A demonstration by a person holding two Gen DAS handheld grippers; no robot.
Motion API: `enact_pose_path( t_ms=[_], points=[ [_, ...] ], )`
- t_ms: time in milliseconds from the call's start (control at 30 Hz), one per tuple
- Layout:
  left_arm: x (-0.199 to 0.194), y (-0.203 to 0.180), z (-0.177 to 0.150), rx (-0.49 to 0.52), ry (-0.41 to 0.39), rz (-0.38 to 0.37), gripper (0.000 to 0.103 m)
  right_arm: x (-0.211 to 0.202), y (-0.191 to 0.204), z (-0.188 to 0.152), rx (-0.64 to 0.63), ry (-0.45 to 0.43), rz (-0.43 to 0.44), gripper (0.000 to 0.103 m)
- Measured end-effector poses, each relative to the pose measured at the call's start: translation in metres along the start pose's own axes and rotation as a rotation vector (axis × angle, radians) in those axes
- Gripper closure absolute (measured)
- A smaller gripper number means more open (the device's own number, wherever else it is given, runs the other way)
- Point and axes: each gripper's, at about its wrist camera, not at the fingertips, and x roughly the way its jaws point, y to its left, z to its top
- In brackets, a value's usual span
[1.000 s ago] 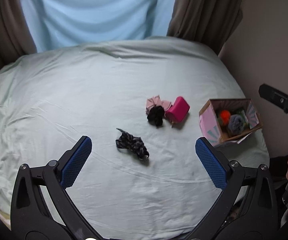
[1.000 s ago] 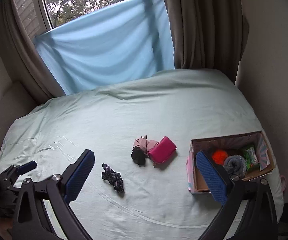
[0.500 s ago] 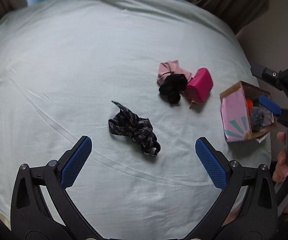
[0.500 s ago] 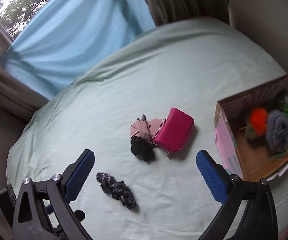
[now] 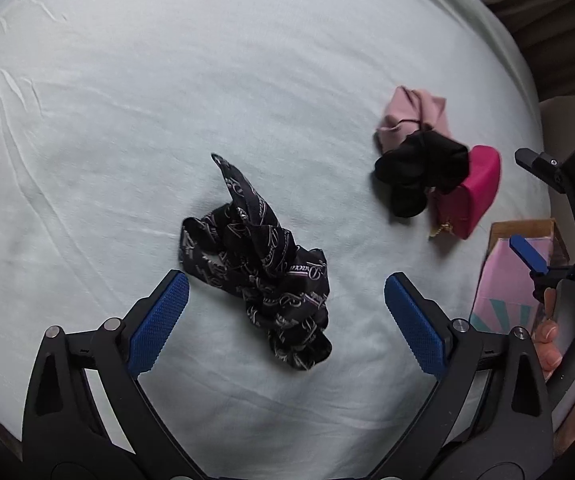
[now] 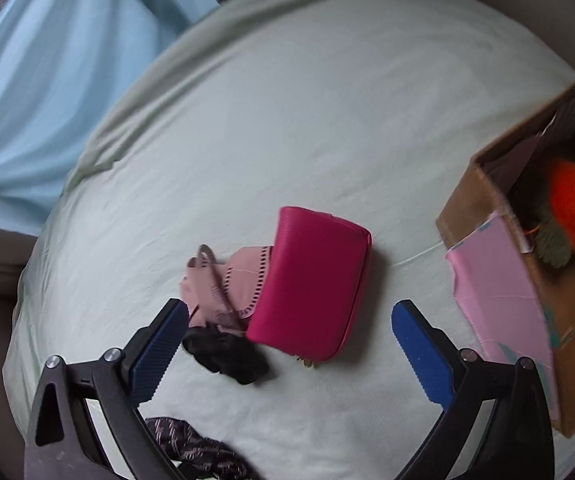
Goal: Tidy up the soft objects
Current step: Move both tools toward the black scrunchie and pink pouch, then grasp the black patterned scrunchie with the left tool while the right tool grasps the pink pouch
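Note:
A black patterned scarf (image 5: 255, 264) lies crumpled on the pale green bedsheet (image 5: 127, 120). My left gripper (image 5: 285, 280) hovers over it, jaws wide but closing, the scarf lying between the blue pads without touching them. My right gripper (image 6: 289, 306) stands open above a magenta pouch (image 6: 311, 280). That pouch rests against a pale pink cloth item (image 6: 231, 280) and a black scrunchie (image 6: 227, 354). The scarf (image 6: 199, 452) shows at the bottom edge of the right wrist view.
A cardboard box with a pink side (image 6: 499, 280) stands at the right, holding an orange pompom (image 6: 567, 204) and other fluffy items. A light blue curtain (image 6: 47, 60) hangs beyond the bed. A person's hand (image 5: 547, 340) grips the right tool.
Both grippers have dropped toward the bed and tilted downward. The scarf now fills the left gripper's span; the magenta pouch has come between the right gripper's fingers.

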Motion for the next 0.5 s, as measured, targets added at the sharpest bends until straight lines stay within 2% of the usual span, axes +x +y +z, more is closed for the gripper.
enact_pose_path(
  t_ms=[100,200,300,500],
  points=[
    [0.015,0.000,0.001,-0.021,0.022,-0.024,0.005,0.015,-0.006,0.003,0.047,0.027,-0.002,0.002],
    [0.025,-0.003,0.002,-0.009,0.028,-0.001,0.007,0.031,-0.014,0.007,0.106,0.063,0.023,0.002],
    [0.031,-0.005,0.005,-0.021,0.031,-0.004,0.017,0.039,-0.019,0.010,0.131,0.077,0.026,0.003],
    [0.038,-0.009,0.003,-0.014,0.032,0.039,0.032,0.054,-0.026,0.008,0.161,0.105,0.004,0.029]
  ],
)
